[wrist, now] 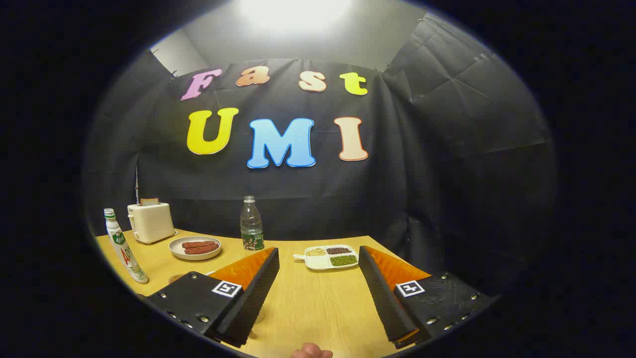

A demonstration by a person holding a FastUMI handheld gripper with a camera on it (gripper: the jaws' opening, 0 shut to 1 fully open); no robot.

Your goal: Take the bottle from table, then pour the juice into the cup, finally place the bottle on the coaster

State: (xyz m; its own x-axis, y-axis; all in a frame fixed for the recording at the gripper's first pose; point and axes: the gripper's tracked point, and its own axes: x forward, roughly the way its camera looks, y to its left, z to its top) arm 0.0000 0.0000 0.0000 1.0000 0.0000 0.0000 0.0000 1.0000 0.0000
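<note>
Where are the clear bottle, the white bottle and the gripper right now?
clear bottle [251, 226]: gripper view, mid body, above its label.
white bottle [125, 247]: gripper view, on its tilted body.
gripper [318, 291]: gripper view, midway between its open fingers, above bare table.

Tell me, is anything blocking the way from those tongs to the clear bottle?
Nothing visible does. The open tongs hold nothing, and the clear bottle stands beyond them across bare table; the sausage plate and divided dish sit off to either side.
</note>
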